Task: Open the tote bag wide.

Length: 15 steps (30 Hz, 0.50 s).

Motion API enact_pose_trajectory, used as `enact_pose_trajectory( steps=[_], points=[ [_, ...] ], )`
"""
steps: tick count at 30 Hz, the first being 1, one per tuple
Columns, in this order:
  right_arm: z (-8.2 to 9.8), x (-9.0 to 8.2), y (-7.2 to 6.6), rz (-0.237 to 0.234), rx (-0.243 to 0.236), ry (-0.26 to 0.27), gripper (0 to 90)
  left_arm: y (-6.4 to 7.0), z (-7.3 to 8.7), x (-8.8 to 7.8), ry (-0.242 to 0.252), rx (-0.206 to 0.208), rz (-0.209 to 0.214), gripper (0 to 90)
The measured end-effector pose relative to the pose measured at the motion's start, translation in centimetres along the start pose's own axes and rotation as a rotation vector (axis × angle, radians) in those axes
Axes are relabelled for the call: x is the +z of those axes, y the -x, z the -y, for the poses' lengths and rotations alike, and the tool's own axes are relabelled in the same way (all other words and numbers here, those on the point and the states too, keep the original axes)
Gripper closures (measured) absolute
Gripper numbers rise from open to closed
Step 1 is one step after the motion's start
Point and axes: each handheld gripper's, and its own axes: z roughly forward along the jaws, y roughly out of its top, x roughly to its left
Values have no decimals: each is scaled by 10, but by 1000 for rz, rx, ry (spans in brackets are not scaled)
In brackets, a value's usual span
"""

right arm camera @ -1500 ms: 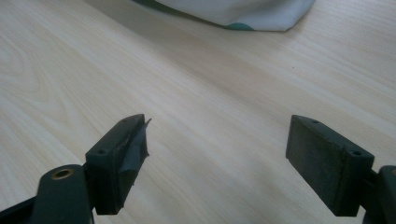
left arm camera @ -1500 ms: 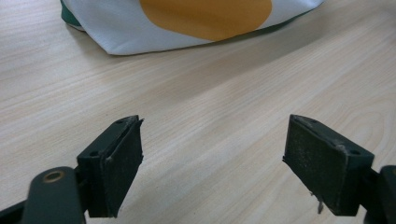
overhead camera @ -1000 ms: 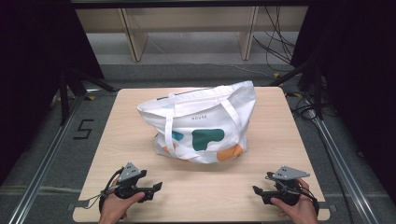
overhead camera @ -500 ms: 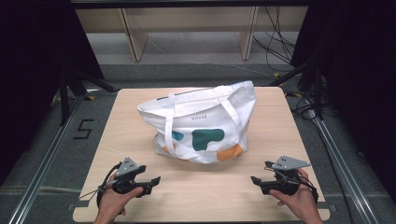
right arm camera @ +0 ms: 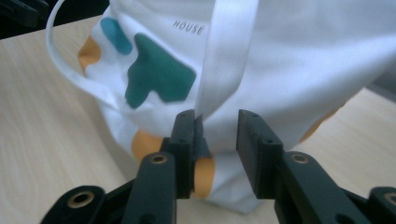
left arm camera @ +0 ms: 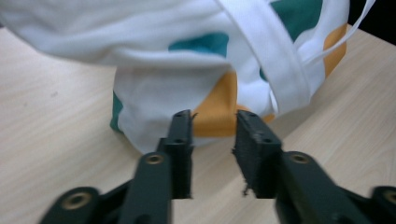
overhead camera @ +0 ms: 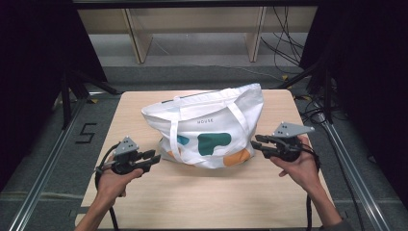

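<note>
Both hands now reach forward, having brought the left gripper (overhead camera: 153,159) and right gripper (overhead camera: 257,144) up from the table's near edge to the bag's two ends. Each has its jaws parted by a moderate gap, empty, tips just short of the cloth. Between them on the pale wood-grain table (overhead camera: 207,202) slumps a white canvas tote bag (overhead camera: 211,126): soft, creased, flat webbing handles (right arm camera: 224,56), teal and orange blobs, printed "HOUSE".

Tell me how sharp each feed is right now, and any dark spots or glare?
High view: evenly lit table, mildly soft, surroundings black. Left gripper view: tote bag blurred up close, jaws fairly sharp. Right gripper view: bag print readable, strap soft, jaw bases blurred. No glare anywhere.
</note>
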Motion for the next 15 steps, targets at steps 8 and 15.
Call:
enact_pose_trajectory(
  steps=[8, 15],
  points=[
    [-52, 8, 21, 9, -70, 25, 900, -14, -41, 5, 19, 11, 4, 895],
    [-96, 18, 33, 44, -98, -6, 900, -26, -83, 17, 32, 16, -20, 895]
  ],
)
